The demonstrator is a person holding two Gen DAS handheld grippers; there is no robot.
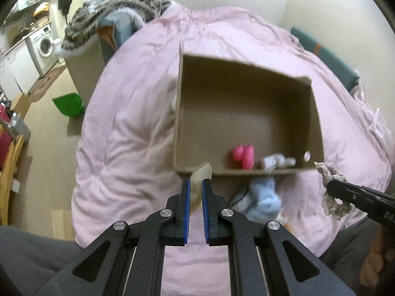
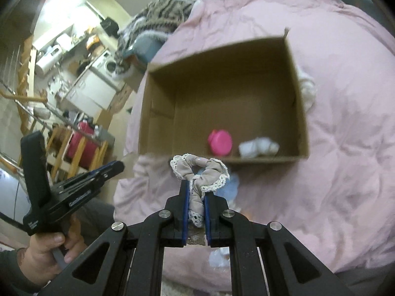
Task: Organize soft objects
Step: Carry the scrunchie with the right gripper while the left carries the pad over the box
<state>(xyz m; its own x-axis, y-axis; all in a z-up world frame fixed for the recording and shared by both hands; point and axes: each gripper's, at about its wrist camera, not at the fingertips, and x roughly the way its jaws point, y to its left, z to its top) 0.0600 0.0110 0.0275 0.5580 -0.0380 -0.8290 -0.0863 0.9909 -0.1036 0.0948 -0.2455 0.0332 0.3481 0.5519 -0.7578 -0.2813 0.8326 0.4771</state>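
An open cardboard box (image 1: 313, 113) lies on a pink duvet, also in the right wrist view (image 2: 158, 113). Inside it are a pink soft toy (image 1: 244, 156) (image 2: 220, 141) and a white soft item (image 1: 277, 161) (image 2: 258, 146). My left gripper (image 1: 196, 183) is shut on a pale cream soft piece (image 1: 201, 174) just before the box's near wall. My right gripper (image 2: 196, 185) is shut on a grey lace-edged scrunchie (image 2: 200, 170), held before the box; it also shows in the left wrist view (image 1: 330, 180). A light blue plush (image 1: 264, 199) (image 2: 230, 185) lies on the duvet near the box.
The pink duvet (image 1: 128, 133) (image 2: 345, 148) covers the bed. A striped furry blanket (image 1: 118, 5) sits on a chair at the far end. A green object (image 1: 69, 103) lies on the floor at left. A washing machine (image 1: 45, 44) and wooden furniture (image 2: 74, 148) stand further left.
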